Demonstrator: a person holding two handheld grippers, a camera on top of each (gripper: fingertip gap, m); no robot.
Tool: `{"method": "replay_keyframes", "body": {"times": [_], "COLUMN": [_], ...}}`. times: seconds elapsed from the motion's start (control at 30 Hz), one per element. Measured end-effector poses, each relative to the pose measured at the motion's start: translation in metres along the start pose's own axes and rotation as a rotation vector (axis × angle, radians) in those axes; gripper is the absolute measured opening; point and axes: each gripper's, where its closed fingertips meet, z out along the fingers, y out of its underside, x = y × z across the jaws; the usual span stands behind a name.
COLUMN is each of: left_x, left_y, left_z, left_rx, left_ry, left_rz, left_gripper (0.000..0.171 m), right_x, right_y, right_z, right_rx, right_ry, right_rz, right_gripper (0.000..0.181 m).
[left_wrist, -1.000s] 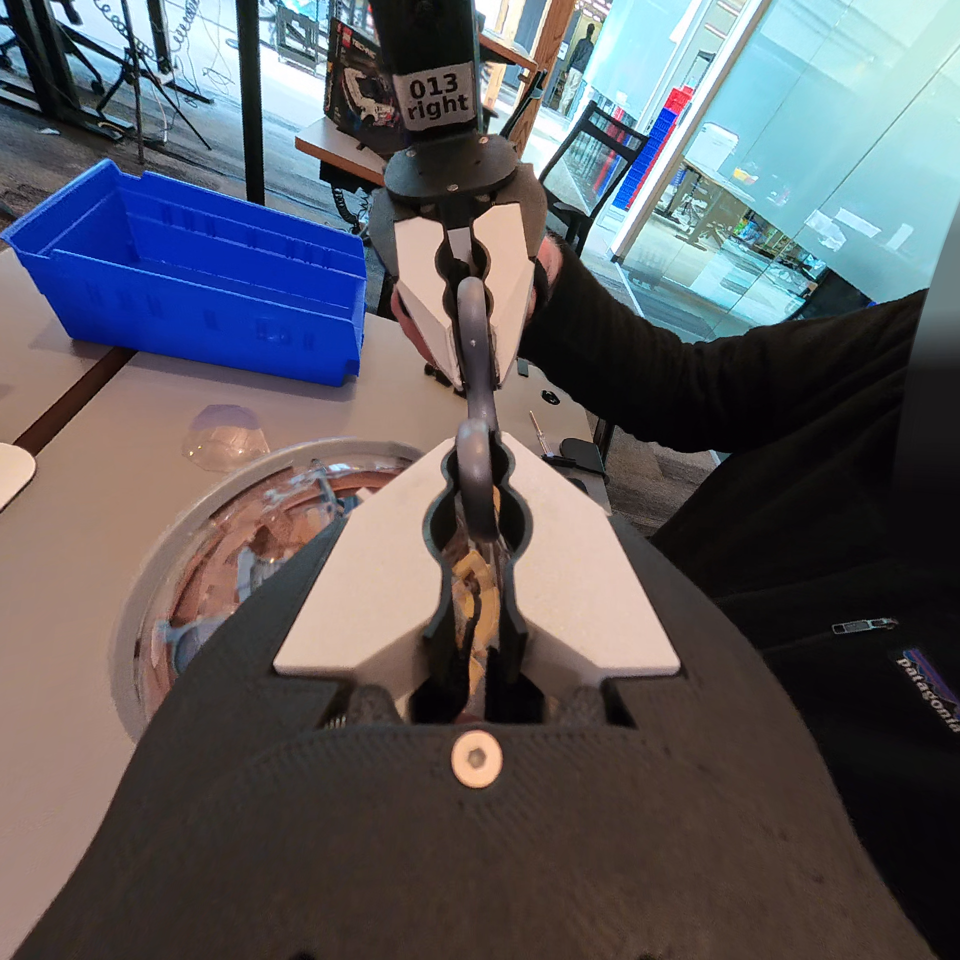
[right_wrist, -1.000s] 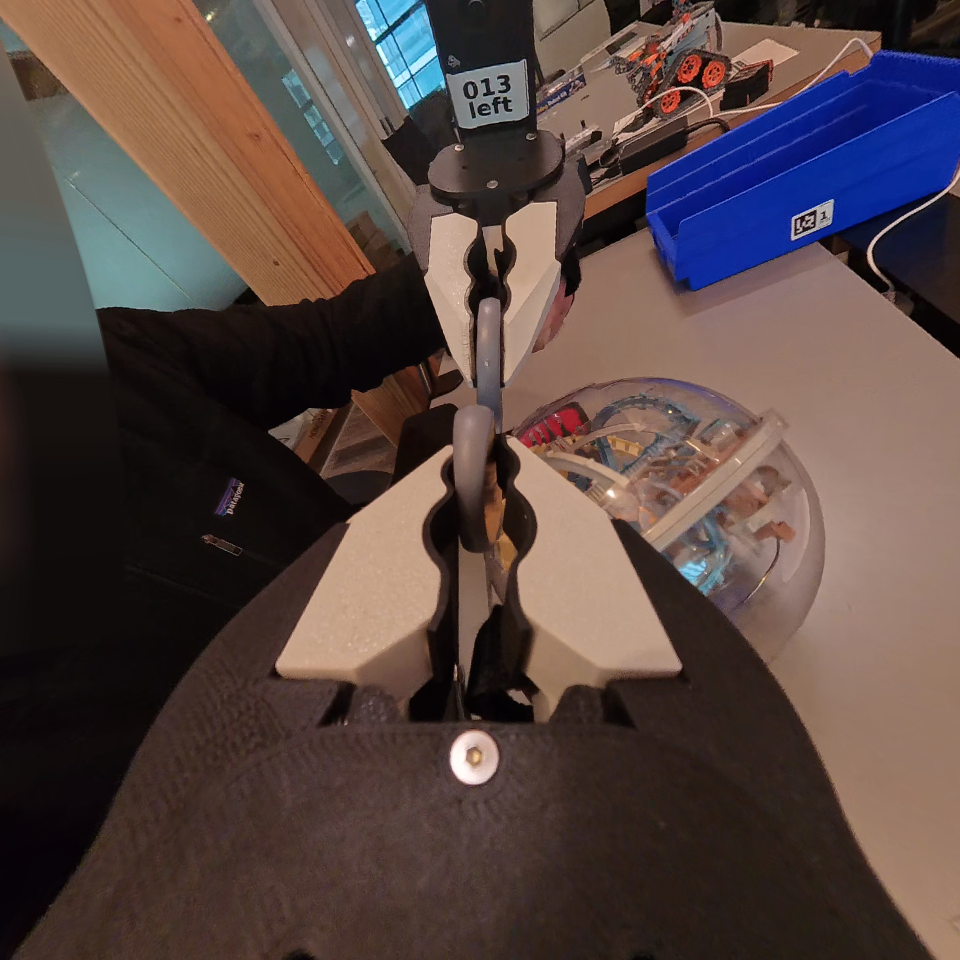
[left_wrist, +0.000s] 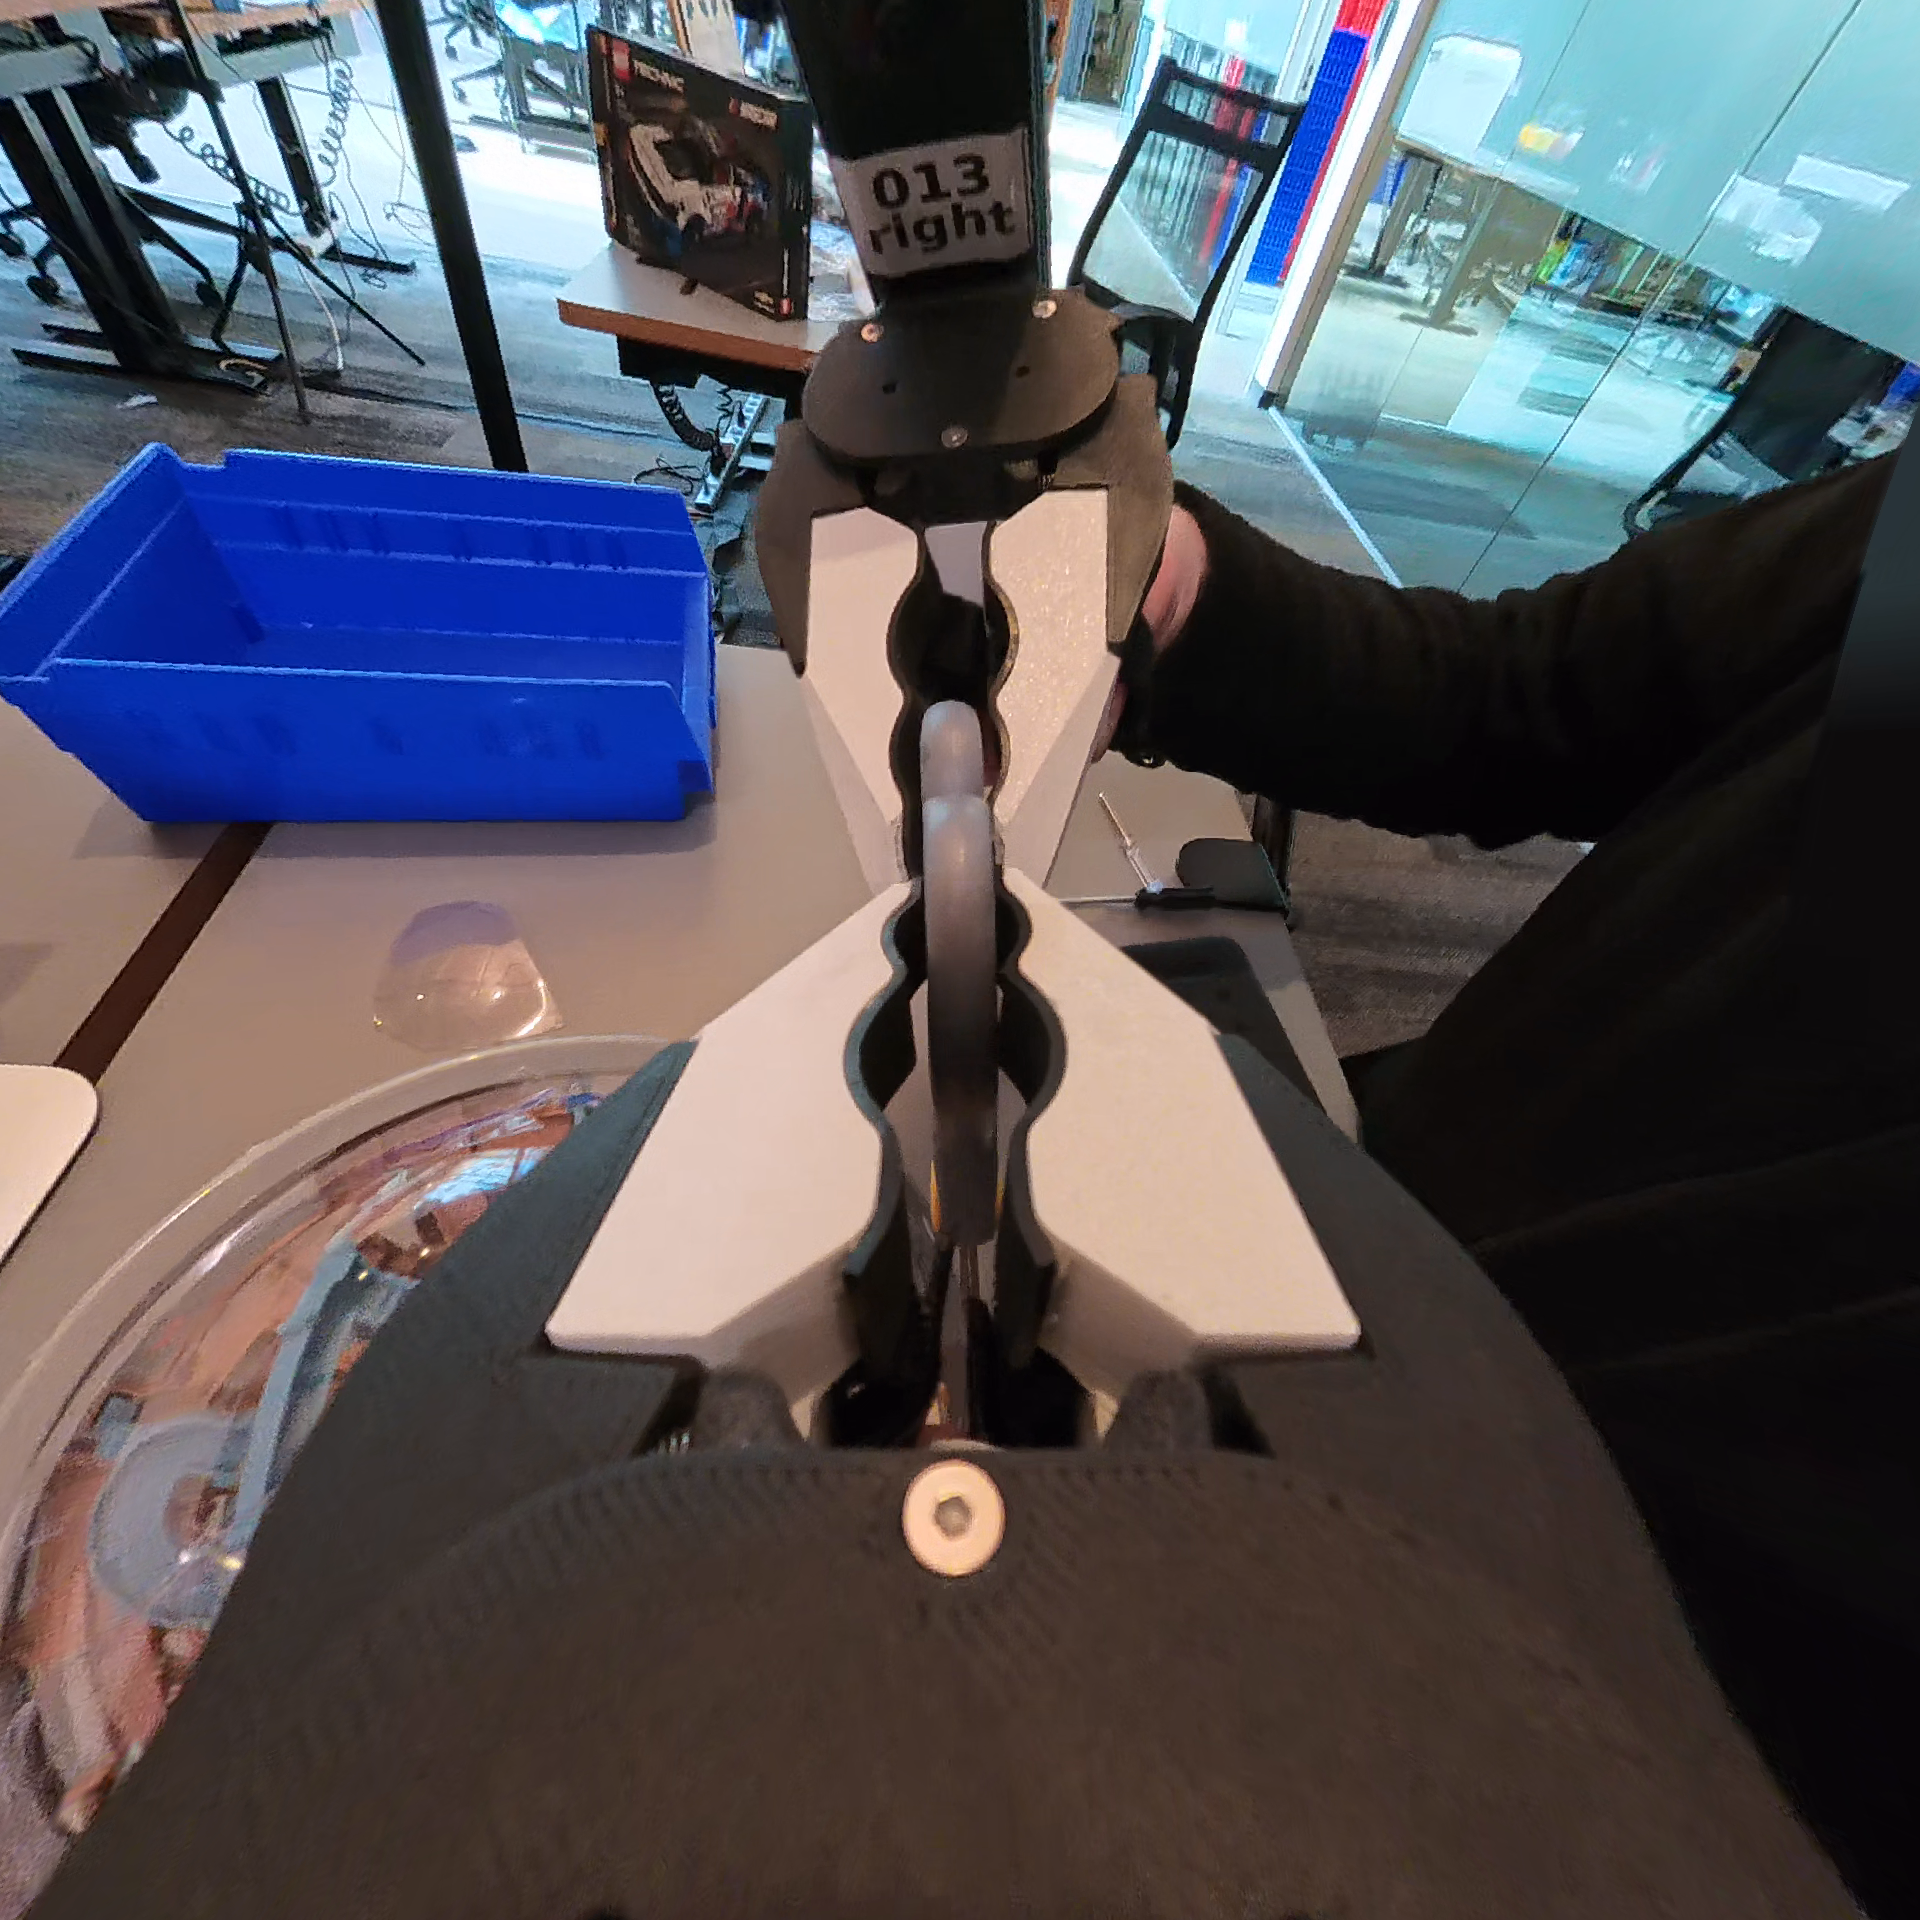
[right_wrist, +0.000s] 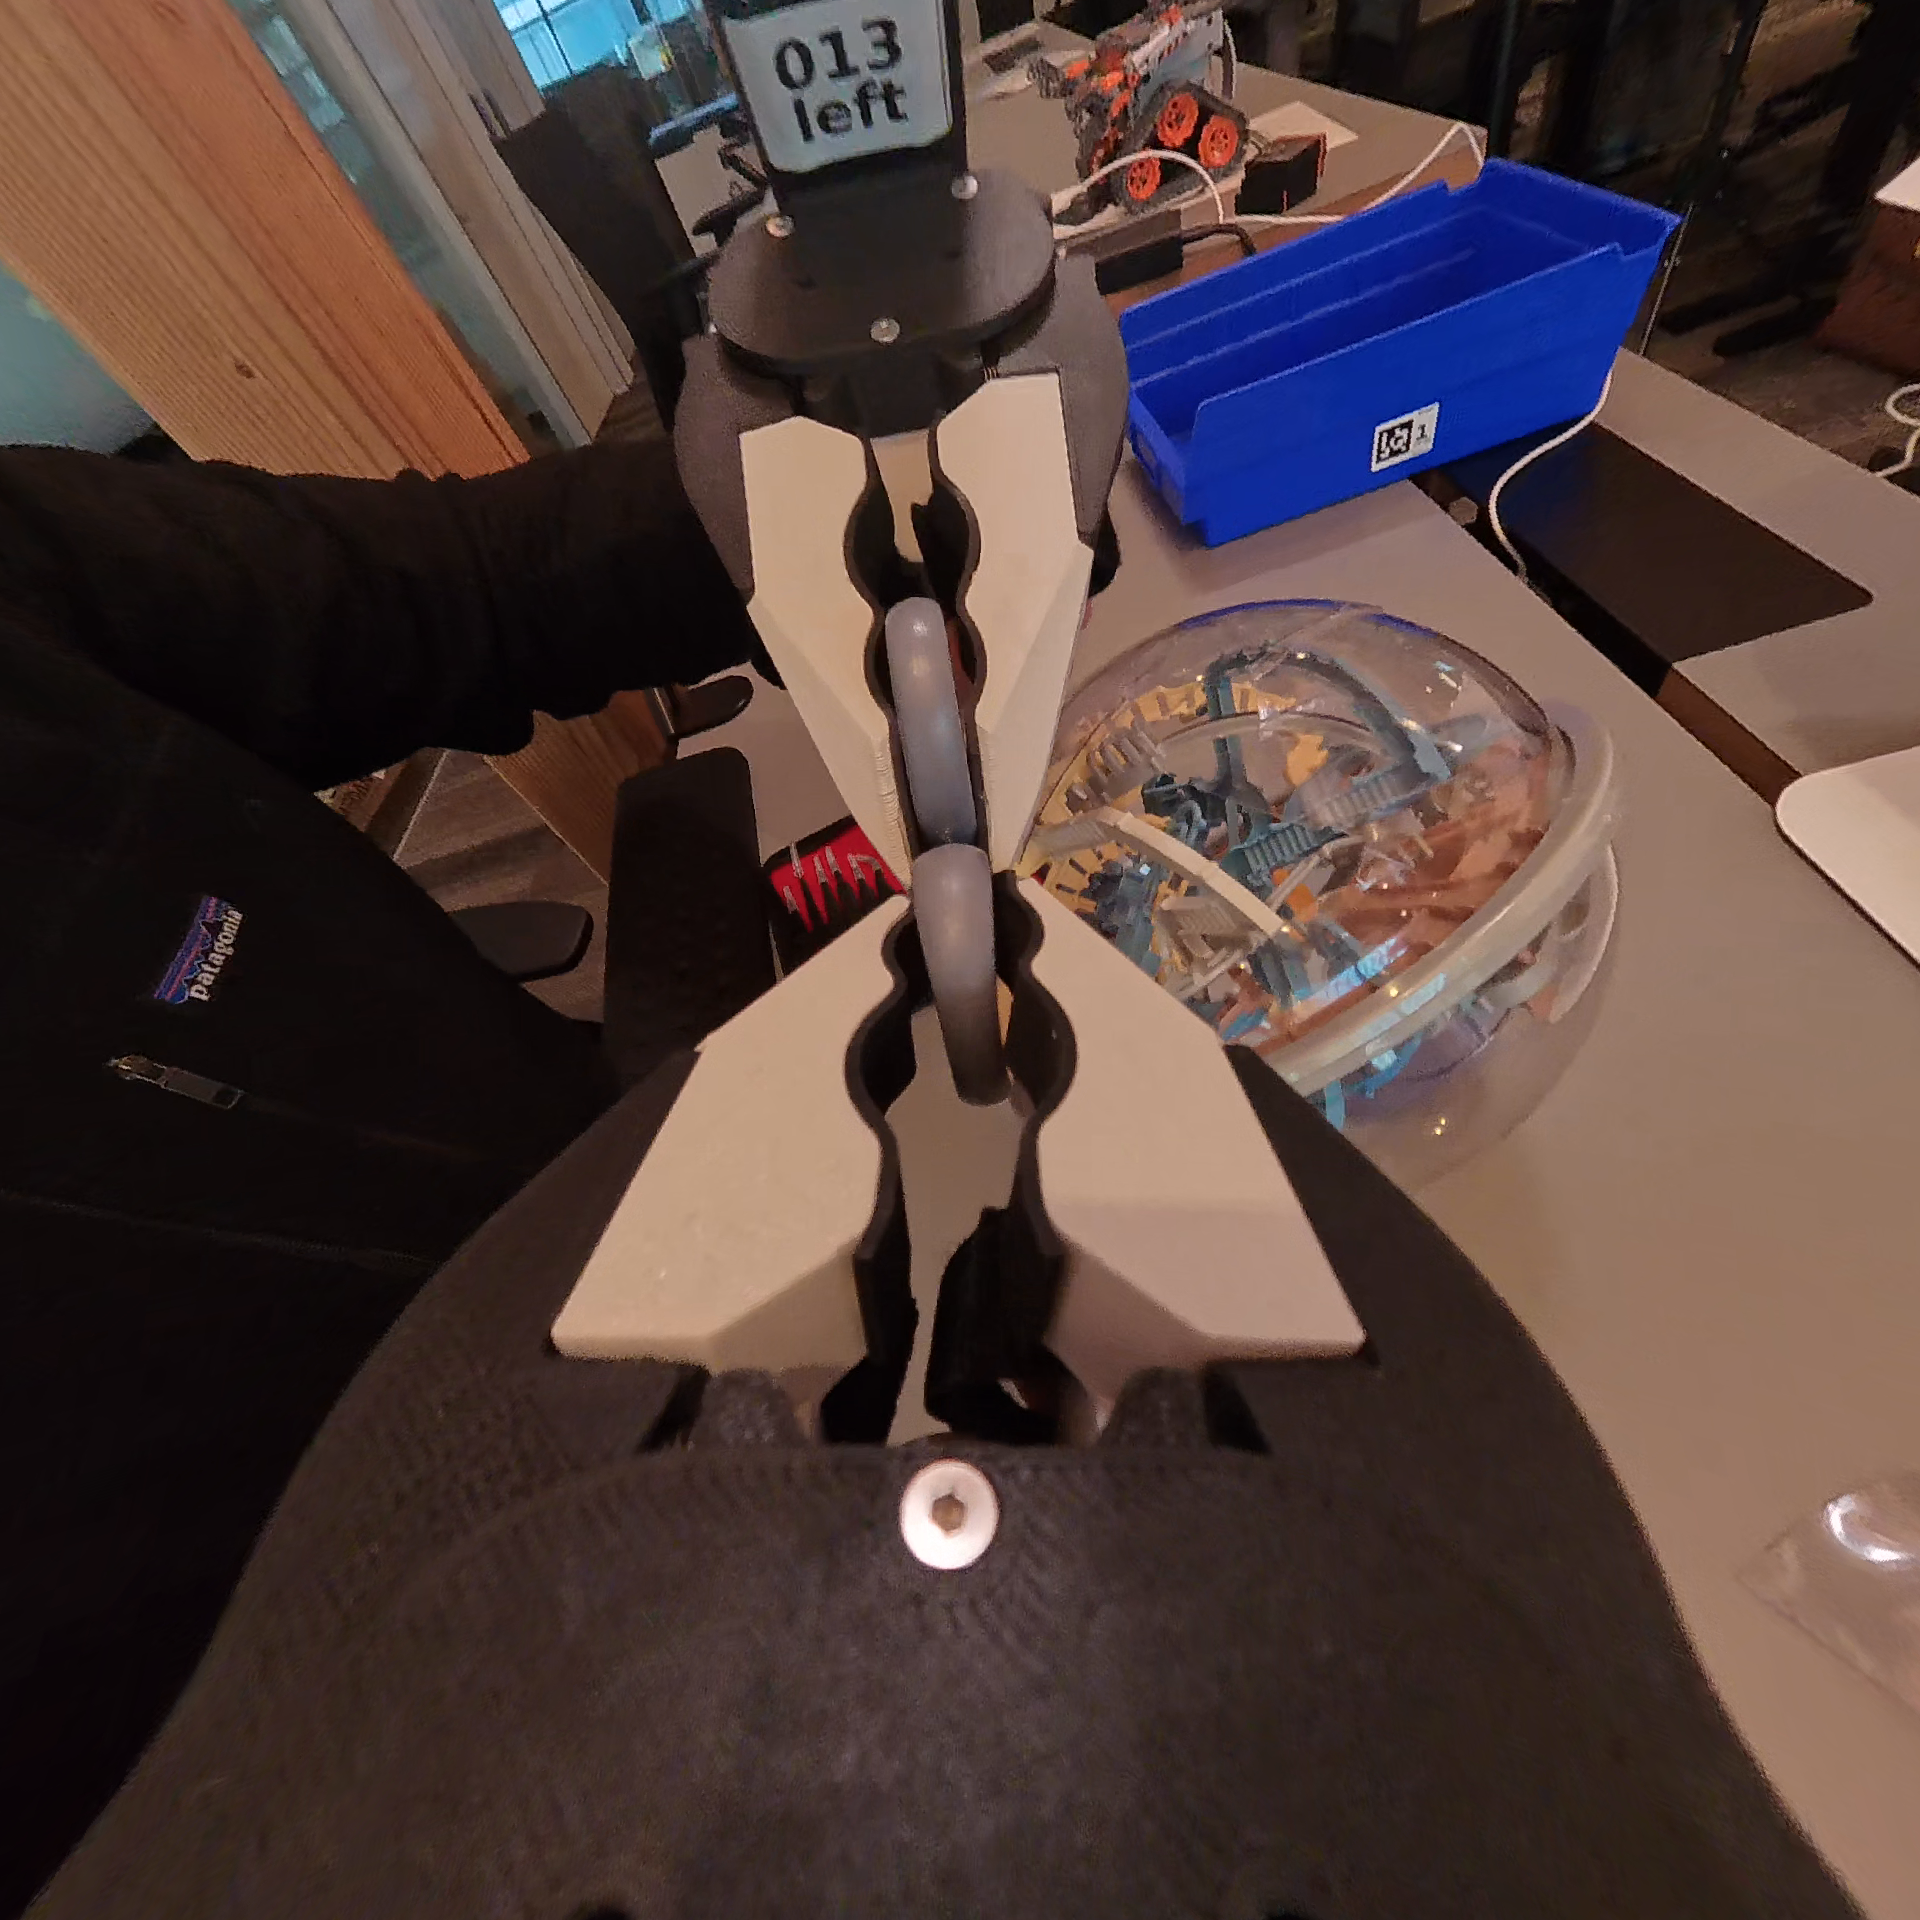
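My left gripper (left_wrist: 961, 883) is shut on a grey loop-shaped handle (left_wrist: 961, 1018), seen edge-on between its white fingers. My right gripper (left_wrist: 956, 800) faces it tip to tip and is shut on a second grey loop (left_wrist: 951, 748). The two loops touch end to end between the fingertips. The right wrist view shows the same: my right gripper (right_wrist: 961, 899) grips its loop (right_wrist: 961, 987), and the left gripper (right_wrist: 940, 821) grips the other (right_wrist: 925, 727). Whether both loops belong to one tool is hidden. Both grippers hover above the table edge, beside a clear maze ball (right_wrist: 1351, 883).
The maze ball (left_wrist: 260, 1299) rests on the grey table (left_wrist: 623, 914). A blue bin (left_wrist: 364, 665) (right_wrist: 1403, 312) stands at the far edge. A small clear plastic dome (left_wrist: 462, 977) lies between them. A person in black sleeves holds both grippers. A screwdriver (left_wrist: 1122, 842) lies near the table corner. My left and right fingertips are right by each other.
The two grippers have come closer together. The grey loops, spread apart along a longer span before, now meet end to end between the fingertips.
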Motion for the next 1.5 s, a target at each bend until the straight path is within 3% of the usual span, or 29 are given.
{"method": "replay_keyframes", "body": {"times": [0.17,0.3,0.4,0.7,1.0,1.13,1.2,1.5], "left_x": [0.004,-0.006,-0.005,0.007,0.01,0.022,0.018,0.015], "left_y": [0.002,0.004,0.018,0.028,0.024,0.033,0.025,0.016], "left_z": [-0.009,-0.035,-0.044,-0.031,-0.029,-0.013,-0.013,-0.027], "left_rx": [-0.021,0.046,0.018,-0.016,0.05,-0.018,0.036,0.015], "left_ry": [-0.006,0.029,0.031,0.058,0.039,0.038,0.017,0.007], "left_rz": [0.049,-0.059,-0.071,-0.045,-0.044,0.075,0.045,0.048], "left_gripper": [0.007,0.007,0.007,0.007,0.007,0.007,0.007,0.009], "right_x": [-0.004,0.003,0.004,-0.006,-0.009,-0.022,-0.017,-0.018], "right_y": [-0.002,-0.001,0.009,0.024,0.019,0.021,0.015,0.01], "right_z": [0.004,-0.009,-0.011,0.009,0.012,0.029,0.026,0.016], "right_rx": [0.01,0.096,0.112,0.086,0.1,0.048,0.089,0.094], "right_ry": [-0.026,-0.043,-0.048,-0.054,-0.024,-0.04,-0.016,-0.006], "right_rz": [-0.025,0.044,0.077,0.096,0.053,-0.022,-0.003,-0.035], "right_gripper": [0.008,0.008,0.008,0.008,0.007,0.008,0.008,0.008]}}
